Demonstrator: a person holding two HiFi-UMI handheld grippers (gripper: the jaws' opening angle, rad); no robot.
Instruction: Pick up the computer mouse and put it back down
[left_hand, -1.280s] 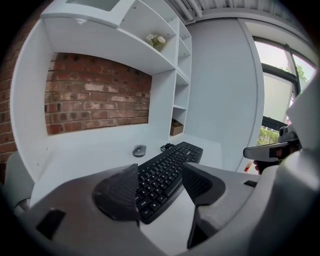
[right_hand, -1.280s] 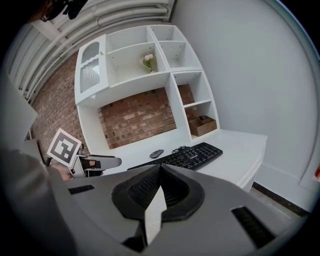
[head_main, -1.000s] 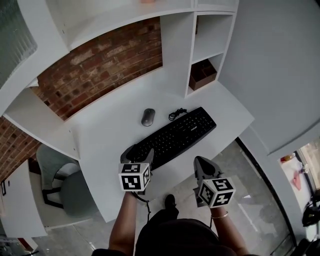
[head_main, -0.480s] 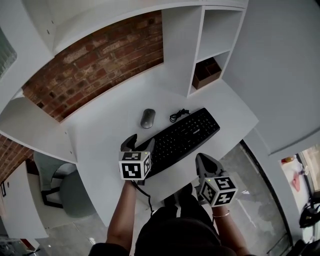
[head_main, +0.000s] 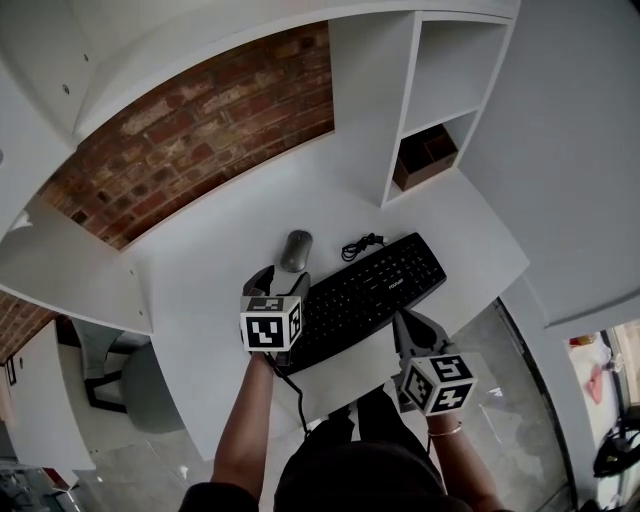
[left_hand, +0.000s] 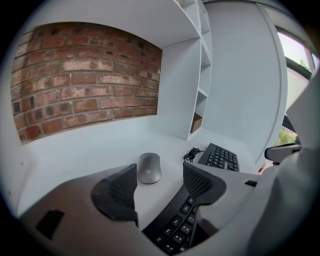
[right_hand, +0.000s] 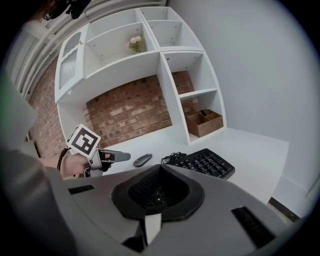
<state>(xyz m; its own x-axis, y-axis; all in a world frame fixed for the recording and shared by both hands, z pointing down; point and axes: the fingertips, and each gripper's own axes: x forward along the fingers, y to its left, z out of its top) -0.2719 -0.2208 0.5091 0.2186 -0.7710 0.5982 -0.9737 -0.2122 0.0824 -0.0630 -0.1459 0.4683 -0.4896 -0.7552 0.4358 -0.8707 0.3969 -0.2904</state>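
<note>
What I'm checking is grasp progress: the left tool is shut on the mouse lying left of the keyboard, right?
No. The left tool is open, just short of the mouse, which does lie left of the keyboard. The left gripper view shows this.

Pretty simple pose here: both forearms reach forward, one gripper per hand. The left gripper (head_main: 280, 282) is held out farther ahead, jaws spread wide apart, pointing forward and slightly down. The right gripper (head_main: 408, 325) hangs back closer to the body, jaws pressed together. The left arm (head_main: 245, 420) is bare and the right wrist (head_main: 441, 432) has a thin band.
</note>
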